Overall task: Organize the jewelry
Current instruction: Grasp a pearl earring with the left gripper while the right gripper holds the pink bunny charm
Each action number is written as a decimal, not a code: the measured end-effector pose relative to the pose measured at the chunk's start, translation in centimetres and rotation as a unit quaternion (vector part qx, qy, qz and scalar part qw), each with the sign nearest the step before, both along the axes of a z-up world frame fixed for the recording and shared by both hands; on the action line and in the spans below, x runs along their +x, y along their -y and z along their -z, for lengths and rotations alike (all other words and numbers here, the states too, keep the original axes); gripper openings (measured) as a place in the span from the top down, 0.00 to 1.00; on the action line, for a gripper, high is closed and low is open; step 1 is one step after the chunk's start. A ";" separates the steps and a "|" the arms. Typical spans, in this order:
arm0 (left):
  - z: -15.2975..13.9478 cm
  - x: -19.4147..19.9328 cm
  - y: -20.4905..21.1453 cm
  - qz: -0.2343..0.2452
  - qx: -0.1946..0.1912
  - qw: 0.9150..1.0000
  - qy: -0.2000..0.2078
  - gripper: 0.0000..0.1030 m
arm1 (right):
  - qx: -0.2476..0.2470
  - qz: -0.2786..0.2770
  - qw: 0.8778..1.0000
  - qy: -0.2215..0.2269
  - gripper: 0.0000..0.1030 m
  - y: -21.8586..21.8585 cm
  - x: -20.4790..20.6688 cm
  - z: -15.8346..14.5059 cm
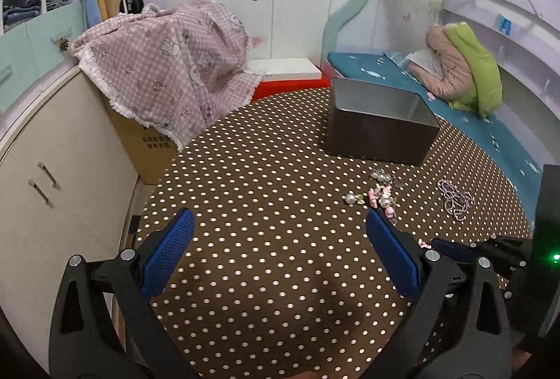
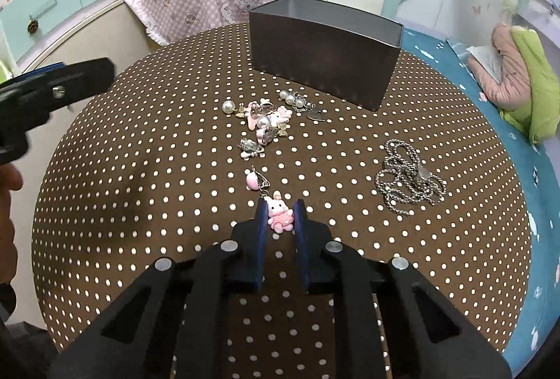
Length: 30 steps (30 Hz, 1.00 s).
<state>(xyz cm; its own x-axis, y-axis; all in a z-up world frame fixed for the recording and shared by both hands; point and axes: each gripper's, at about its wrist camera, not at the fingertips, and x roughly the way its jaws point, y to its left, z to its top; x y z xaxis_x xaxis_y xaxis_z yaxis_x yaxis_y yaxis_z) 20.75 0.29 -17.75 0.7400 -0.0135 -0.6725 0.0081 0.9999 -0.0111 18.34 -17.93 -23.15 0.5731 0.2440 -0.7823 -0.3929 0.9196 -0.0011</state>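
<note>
My left tongs (image 1: pixel 276 239) are spread wide over the left half of the polka-dot surface (image 1: pixel 262 169), nothing between the blue pads (image 1: pixel 168 253), just bare dotted cloth under them. From the right wrist cam I can see them poking in at the left edge too.

Moving right, the main jewelry pile (image 2: pixel 266 119) sits around the middle of the surface, toward the far side: big pearl pieces, pink bunny charms, a few silver bits all jumbled and touching. Right behind it, near the far edge, stands the dark metal box (image 2: pixel 325 53), open at the top; I can't see into it from either cam.

Closer to me than the pile, a pink earring (image 2: pixel 255 181) lies on its own, and just beyond it toward me is the pink bunny charm (image 2: pixel 280 214). My right tongs (image 2: pixel 280 211) are nearly closed with the bunny sitting right between the two fingers. Looks like both pads are touching it, but I honestly can't tell if it's pinched tight or lifted off the cloth.

Further right, the silver chain necklace (image 2: pixel 409 179) is heaped in a tangle near the right edge, well apart from the rest.
</note>
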 end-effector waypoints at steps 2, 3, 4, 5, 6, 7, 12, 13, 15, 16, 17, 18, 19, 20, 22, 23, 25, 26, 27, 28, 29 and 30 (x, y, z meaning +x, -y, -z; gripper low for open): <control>0.4 0.4 0.8 0.011 0.002 1.000 -0.005 0.05 | 0.016 0.008 1.000 -0.001 0.87 0.8 0.1 -0.3; 0.5 0.5 1.4 0.016 0.004 1.000 -0.008 0.05 | 0.023 0.012 1.000 -0.001 0.87 1.2 0.1 -0.5; 0.8 0.7 1.7 0.021 0.006 1.000 -0.010 0.05 | 0.031 0.014 0.999 -0.002 0.87 1.6 0.2 -0.7; 1.0 1.0 2.0 0.026 0.008 1.000 -0.014 0.05 | 0.039 0.017 0.999 -0.003 0.87 2.0 0.3 -0.9; 1.4 1.3 2.4 0.032 0.011 0.999 -0.017 0.05 | 0.043 0.019 0.999 -0.002 0.87 2.3 0.3 -1.1; 1.7 1.6 2.7 0.035 0.014 0.999 -0.018 0.05 | 0.047 0.020 0.999 -0.002 0.87 2.4 0.5 -1.2; 3.2 3.8 3.4 0.042 0.029 0.998 -0.026 0.05 | 0.055 0.022 0.998 -0.004 0.87 2.5 1.2 -1.7; 3.5 4.3 3.5 0.043 0.033 0.998 -0.029 0.05 | 0.056 0.022 0.998 -0.006 0.87 2.5 1.4 -1.7; 4.2 5.4 3.6 0.043 0.042 0.998 -0.032 0.05 | 0.059 0.023 0.998 -0.008 0.87 2.7 1.6 -1.7; 4.5 5.9 3.6 0.046 0.044 0.997 -0.036 0.05 | 0.060 0.024 0.998 -0.009 0.87 2.7 1.7 -1.7; 4.8 6.4 3.7 0.050 0.045 0.997 -0.041 0.05 | 0.059 0.024 0.998 -0.009 0.87 2.8 1.8 -1.7; 5.2 6.9 3.9 0.056 0.049 0.996 -0.047 0.05 | 0.060 0.025 0.998 -0.010 0.87 2.9 1.8 -1.7; 5.5 7.2 4.0 0.060 0.053 0.996 -0.050 0.05 | 0.060 0.026 0.998 -0.011 0.87 3.0 1.9 -1.7; 5.7 7.5 4.1 0.063 0.055 0.995 -0.053 0.05 | 0.059 0.027 0.998 -0.010 0.87 3.2 2.0 -1.7; 6.1 8.2 4.2 0.076 0.044 0.994 -0.066 0.05 | 0.060 0.029 0.998 -0.011 0.87 3.4 2.1 -1.8; 6.1 8.5 4.2 0.078 0.042 0.994 -0.066 0.05 | 0.061 0.030 0.998 -0.011 0.87 3.5 2.2 -1.8; 6.2 9.0 4.4 0.087 0.041 0.993 -0.068 0.06 | 0.062 0.031 0.998 -0.013 0.87 3.6 2.3 -1.8; 6.3 9.4 4.6 0.092 0.041 0.992 -0.073 0.09 | 0.062 0.031 0.998 -0.014 0.87 3.6 2.3 -1.8; 6.5 9.6 4.7 0.098 0.037 0.991 -0.078 0.23 | 0.062 0.032 0.997 -0.014 0.87 3.6 2.4 -1.8; 6.8 9.8 4.8 0.106 0.027 0.990 -0.085 0.28 | 0.062 0.032 0.997 -0.015 0.87 3.6 2.4 -1.7; 6.7 9.9 4.7 0.109 0.018 0.990 -0.084 0.33 | 0.063 0.033 0.997 -0.015 0.87 3.7 2.4 -1.8; 6.7 9.9 4.8 0.112 0.017 0.990 -0.083 0.39 | 0.063 0.033 0.997 -0.015 0.87 3.7 2.5 -1.8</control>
